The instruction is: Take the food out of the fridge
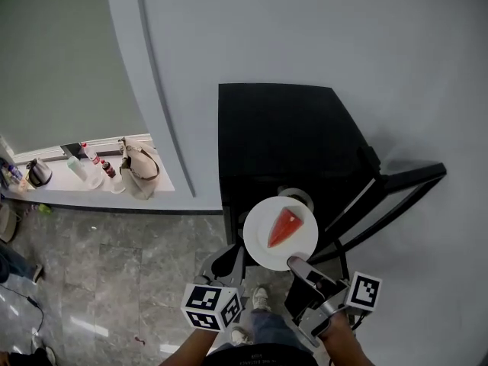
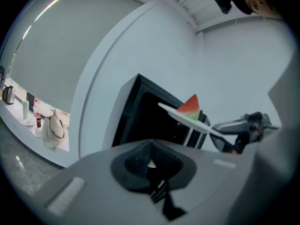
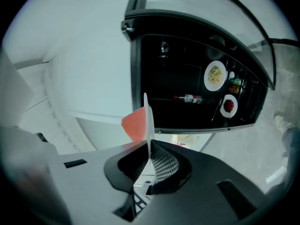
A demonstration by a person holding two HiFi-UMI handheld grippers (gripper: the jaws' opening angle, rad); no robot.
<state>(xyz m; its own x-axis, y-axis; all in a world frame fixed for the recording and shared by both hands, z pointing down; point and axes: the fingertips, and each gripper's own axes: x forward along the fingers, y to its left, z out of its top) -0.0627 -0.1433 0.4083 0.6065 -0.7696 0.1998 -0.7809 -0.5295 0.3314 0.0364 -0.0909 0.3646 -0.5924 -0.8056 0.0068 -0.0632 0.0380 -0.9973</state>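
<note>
Now your right gripper (image 3: pixel 150 159) pinches rim of round white plate (image 1: pixel 258 239), held in front of open black fridge (image 1: pixel 274 136). On plate: watermelon wedge (image 1: pixel 284 227), red flesh, thin green rind. Your left gripper (image 2: pixel 151 165): jaws pressed together, empty.

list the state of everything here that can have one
fridge: door open
plate: held by its rim, out of the fridge
watermelon slice: lying on the plate
right gripper: shut on the plate
left gripper: shut, empty
two other plates: on shelves in the fridge, with food
</note>
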